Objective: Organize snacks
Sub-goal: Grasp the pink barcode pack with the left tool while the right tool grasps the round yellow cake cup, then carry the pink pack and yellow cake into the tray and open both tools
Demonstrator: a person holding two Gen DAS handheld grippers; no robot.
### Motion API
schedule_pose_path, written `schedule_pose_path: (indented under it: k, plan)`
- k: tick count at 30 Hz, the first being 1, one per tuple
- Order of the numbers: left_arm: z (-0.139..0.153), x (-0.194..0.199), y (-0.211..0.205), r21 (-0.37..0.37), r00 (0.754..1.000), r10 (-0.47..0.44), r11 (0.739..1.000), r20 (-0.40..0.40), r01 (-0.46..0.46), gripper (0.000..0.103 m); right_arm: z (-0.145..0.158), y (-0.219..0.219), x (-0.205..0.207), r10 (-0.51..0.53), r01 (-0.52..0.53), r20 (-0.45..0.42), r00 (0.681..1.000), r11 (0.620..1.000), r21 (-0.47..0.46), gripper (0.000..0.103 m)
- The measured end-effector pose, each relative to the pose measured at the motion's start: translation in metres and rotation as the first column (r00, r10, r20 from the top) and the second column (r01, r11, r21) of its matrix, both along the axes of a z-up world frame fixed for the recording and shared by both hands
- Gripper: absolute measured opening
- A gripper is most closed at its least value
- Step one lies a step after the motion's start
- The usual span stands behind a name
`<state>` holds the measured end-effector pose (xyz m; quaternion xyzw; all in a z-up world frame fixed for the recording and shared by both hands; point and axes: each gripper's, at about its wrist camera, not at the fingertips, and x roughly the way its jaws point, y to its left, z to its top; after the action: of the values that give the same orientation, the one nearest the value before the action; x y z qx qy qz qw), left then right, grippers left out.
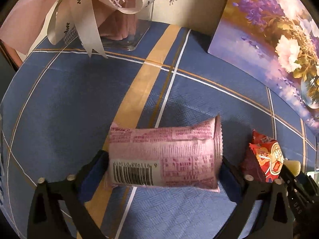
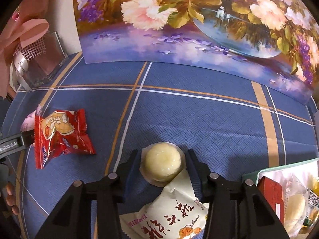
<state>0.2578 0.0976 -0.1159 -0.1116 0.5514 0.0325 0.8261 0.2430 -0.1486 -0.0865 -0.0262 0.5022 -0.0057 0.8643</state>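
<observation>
Left gripper [image 1: 163, 163]: jaws wide, pink snack pack [image 1: 165, 157] lying crosswise between them on the blue tablecloth [image 1: 69, 103]; contact unclear.
Right gripper [image 2: 163, 165]: narrowed around pale jelly cup [image 2: 163, 164], seemingly gripping.
Red packet [image 2: 59, 135]: lying left of the cup.

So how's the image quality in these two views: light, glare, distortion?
Left wrist view: dim warm light, heavy fisheye bending of the tablecloth lines, soft shadow behind the pink packet. Right wrist view: sharper, small glare on the jelly cup, dark vignette corners.
</observation>
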Motion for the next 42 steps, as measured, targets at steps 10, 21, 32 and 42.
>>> schedule_pose_path:
  k: [10, 21, 32, 42]
  plan:
    - [0.011, -0.010, -0.002, -0.022, 1.000, 0.000, 1.000, 0.030, 0.001, 0.082, 0.015, -0.016, 0.000, -0.020, 0.018, 0.018, 1.000, 0.996, 0.083, 0.049]
    - [0.026, -0.028, -0.009, -0.033, 0.998, 0.016, 0.999, 0.055, -0.014, 0.082, 0.043, -0.019, -0.008, -0.010, 0.003, 0.066, 0.998, 0.995, 0.099, 0.049]
    - [0.065, -0.058, -0.010, -0.051, 0.997, 0.046, 0.998, 0.066, -0.043, 0.082, 0.072, -0.008, -0.033, -0.021, 0.014, 0.058, 0.998, 0.993, 0.120, 0.049]
    - [0.118, -0.092, -0.037, -0.087, 0.993, 0.033, 0.996, 0.117, -0.023, 0.082, 0.123, -0.008, -0.078, -0.034, 0.021, 0.112, 0.993, 0.993, 0.118, 0.049]
